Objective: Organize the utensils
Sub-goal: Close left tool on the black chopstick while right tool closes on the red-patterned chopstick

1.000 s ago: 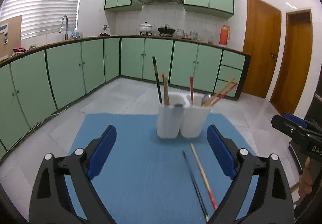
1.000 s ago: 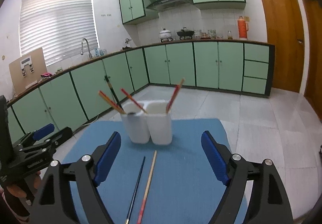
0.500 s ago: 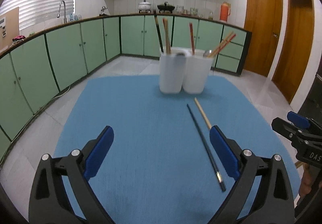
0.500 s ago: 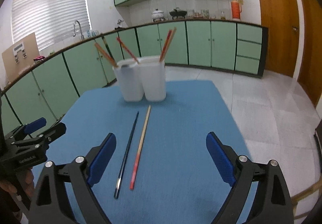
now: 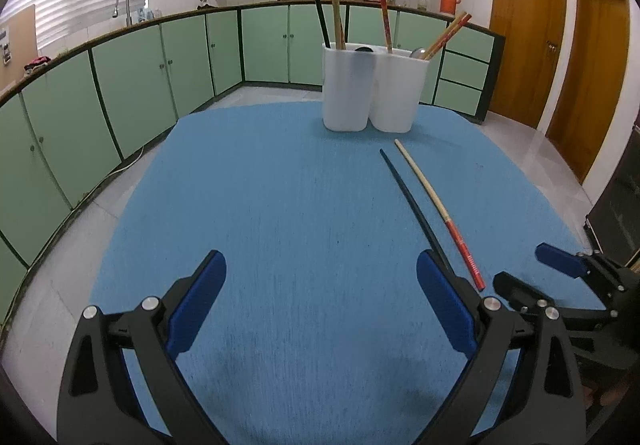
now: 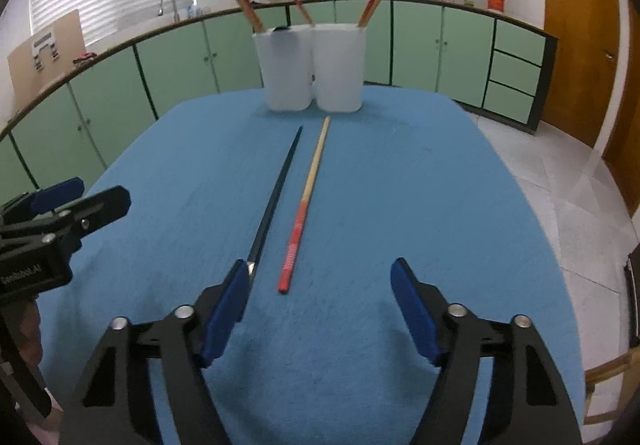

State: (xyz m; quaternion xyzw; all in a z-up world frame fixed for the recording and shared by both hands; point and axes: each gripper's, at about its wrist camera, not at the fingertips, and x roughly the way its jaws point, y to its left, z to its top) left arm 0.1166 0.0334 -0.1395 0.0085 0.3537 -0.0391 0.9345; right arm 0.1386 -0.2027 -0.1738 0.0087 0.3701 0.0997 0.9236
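Note:
A white two-cup utensil holder [image 5: 374, 87] [image 6: 314, 71] stands at the far side of the blue mat, with several chopsticks and a spoon in it. A dark chopstick [image 5: 416, 207] [image 6: 274, 195] and a wooden chopstick with a red end [image 5: 438, 211] [image 6: 306, 203] lie side by side on the mat in front of it. My left gripper [image 5: 320, 305] is open and empty, left of both chopsticks. My right gripper [image 6: 320, 309] is open and empty, just short of the near ends of the chopsticks. Each gripper shows at the other view's edge.
The blue mat [image 5: 280, 205] covers the table. Green kitchen cabinets [image 5: 132, 77] run behind and to the left. Wooden doors [image 5: 560, 57] stand at the right. A dark piece of furniture [image 5: 620, 197] stands beyond the table's right edge.
Both grippers have dropped lower and tilted down over the mat, so the holder sits higher in view and the two loose chopsticks show in full. Both stay open and empty.

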